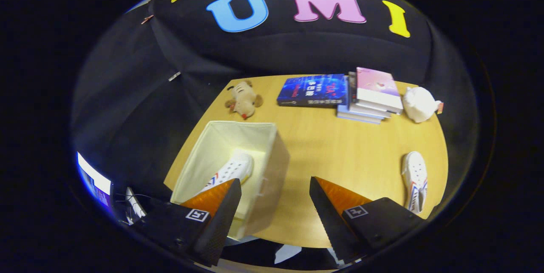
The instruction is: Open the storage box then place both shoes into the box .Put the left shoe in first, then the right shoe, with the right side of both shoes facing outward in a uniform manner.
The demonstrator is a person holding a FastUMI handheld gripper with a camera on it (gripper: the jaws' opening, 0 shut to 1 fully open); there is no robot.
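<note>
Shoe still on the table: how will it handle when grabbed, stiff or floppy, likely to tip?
The shoe on the table looks like soft canvas, so probably light and squashy at the upper. It lies flat on its sole; tipping seems unlikely. The gripper is open, holding nothing.

The wooden table [340,158] bears a storage box [272,166], shoe [415,179], books [340,92] and two plush toys [244,100].

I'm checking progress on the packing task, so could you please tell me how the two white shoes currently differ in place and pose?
The shoe in the box lies inside the open storage box, beyond one finger; the shoe on the table rests on the bare table, beside the other finger. The boxed one is partly hidden by that finger; the other shows nearly whole. The gripper is open and holds neither. Both are white, perforated, with striped sides.
</note>
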